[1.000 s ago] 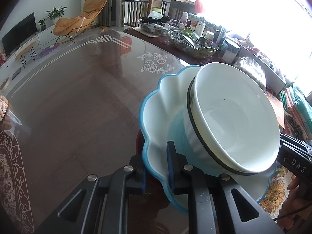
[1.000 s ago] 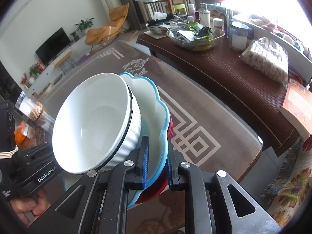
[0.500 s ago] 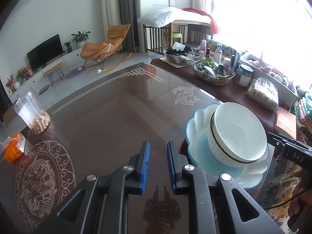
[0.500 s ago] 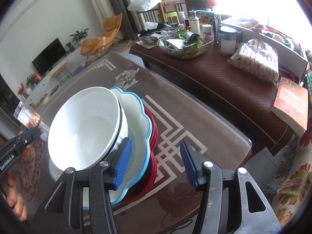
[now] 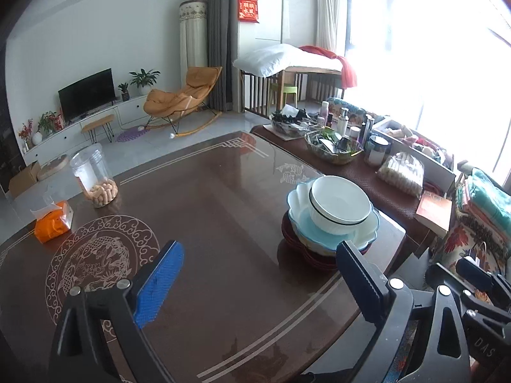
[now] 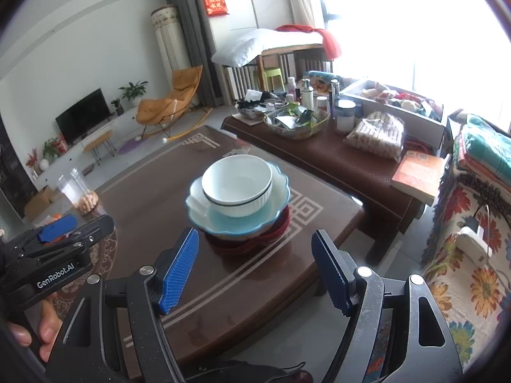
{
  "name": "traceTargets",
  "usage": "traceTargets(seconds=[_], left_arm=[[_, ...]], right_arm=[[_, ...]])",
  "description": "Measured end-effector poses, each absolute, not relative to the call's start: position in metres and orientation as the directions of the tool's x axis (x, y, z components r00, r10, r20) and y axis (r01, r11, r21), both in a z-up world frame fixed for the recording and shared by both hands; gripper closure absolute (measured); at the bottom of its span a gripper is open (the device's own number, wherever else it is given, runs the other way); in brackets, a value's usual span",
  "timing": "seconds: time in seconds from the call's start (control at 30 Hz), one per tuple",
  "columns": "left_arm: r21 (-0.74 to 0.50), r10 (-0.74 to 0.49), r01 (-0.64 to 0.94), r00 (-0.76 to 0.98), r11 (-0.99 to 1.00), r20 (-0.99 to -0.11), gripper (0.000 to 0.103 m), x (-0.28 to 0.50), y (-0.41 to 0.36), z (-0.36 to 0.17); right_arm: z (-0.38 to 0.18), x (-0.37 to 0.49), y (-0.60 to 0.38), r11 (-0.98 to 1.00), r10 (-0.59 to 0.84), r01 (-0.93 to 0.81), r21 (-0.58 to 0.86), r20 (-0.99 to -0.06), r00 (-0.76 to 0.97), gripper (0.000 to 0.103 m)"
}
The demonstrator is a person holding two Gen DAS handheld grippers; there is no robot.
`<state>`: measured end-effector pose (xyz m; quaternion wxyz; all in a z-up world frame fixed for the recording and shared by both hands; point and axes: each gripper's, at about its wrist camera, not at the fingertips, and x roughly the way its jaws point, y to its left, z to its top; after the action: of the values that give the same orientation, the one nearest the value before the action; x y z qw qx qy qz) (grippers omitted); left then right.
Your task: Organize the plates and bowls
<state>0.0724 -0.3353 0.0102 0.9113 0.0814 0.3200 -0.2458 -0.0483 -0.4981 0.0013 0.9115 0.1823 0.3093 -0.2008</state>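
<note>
Left wrist view: a stack of dishes stands on the brown glass-topped table (image 5: 207,223), near its right edge and toward the far right corner. A white bowl (image 5: 340,204) with a dark band under its rim sits inside a scalloped blue-rimmed bowl (image 5: 322,233), which rests on a dark red plate (image 5: 306,257). The white bowl appears empty. Near the left edge a clear plastic jar (image 5: 92,178) holds a shallow layer of tan snacks at its bottom; an orange tissue pack (image 5: 52,221) lies just beside it. The left gripper (image 5: 258,284) hangs above the near part of the table, jaws opening and standing wide, nothing between them, touching nothing. Part of the right gripper's black body shows at the lower right.

Right wrist view: the same stack sits mid-table near the right edge, white bowl (image 6: 238,185) in the scalloped bowl (image 6: 238,220) on the red plate (image 6: 249,244). On the adjoining side table (image 6: 351,169) a glass bowl (image 6: 297,124) holds mixed small items. The right gripper (image 6: 255,265) is apart from the stack on its near side, jaws opening, wide, empty. A hand (image 6: 35,332) grips the left gripper's handle at lower left.
</note>
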Motion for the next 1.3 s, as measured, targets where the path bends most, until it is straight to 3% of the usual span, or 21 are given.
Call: traceTargets(seconds=[0.43,0.83,1.3], left_arm=[[0.062,-0.329,0.471,0.698,0.880,-0.636,0.007,0.037,-0.315,0.037],[0.053,-0.329,0.497,0.646,0.866,-0.689,0.007,0.025,-0.327,0.037],[0.118,-0.319,0.505,0.691,0.855,-0.649,0.007,0.012,-0.334,0.046]], right_arm=[[0.033,-0.070,-0.468,0.855,-0.309,0.501,0.131,-0.648,0.696,0.027],[0.057,-0.083,-0.456,0.857,-0.339,0.509,0.082,-0.655,0.676,0.027],[0.054,-0.082,-0.461,0.856,-0.334,0.511,0.077,-0.672,0.661,0.027]])
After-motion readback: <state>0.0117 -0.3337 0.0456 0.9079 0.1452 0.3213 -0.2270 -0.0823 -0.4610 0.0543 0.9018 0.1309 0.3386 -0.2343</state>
